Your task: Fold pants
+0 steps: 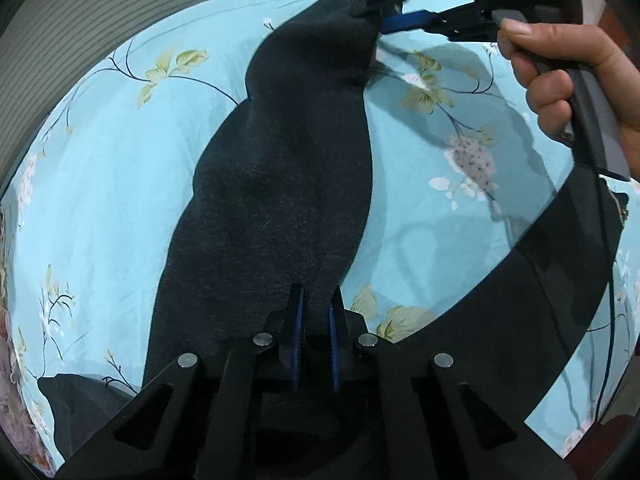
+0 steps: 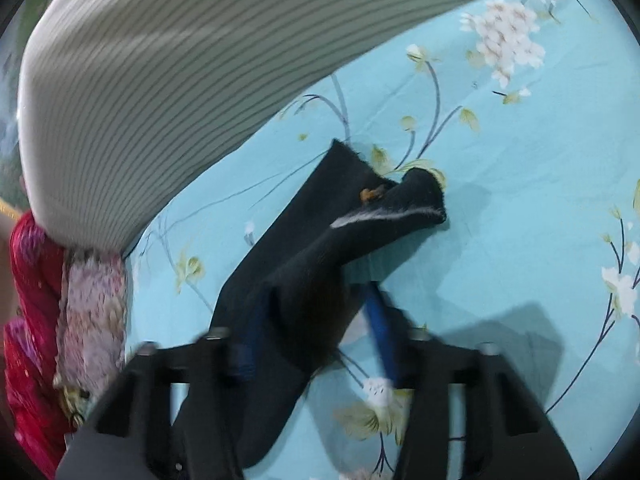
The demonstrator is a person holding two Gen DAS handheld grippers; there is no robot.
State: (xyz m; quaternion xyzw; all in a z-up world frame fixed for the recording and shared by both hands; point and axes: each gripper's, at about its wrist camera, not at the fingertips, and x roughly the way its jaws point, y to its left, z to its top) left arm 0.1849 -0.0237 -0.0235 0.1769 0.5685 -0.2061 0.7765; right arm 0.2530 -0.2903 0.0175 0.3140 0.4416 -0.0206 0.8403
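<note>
Dark charcoal pants lie lengthwise on a light blue floral bedsheet. My left gripper is shut on their near edge, the cloth pinched between its blue pads. At the far end a hand holds my right gripper at the cloth's corner. In the right wrist view the pants bunch up between the right gripper's fingers. A strip of sheet shows between the cloth and the right blue pad, so the jaws stand open around the cloth. Both leg ends rest on the sheet beyond.
A grey-green striped cushion borders the bed along one side. Red and floral cloth is piled at the left edge. A dark curved band crosses the lower right of the left wrist view. Bare sheet spreads right of the pants.
</note>
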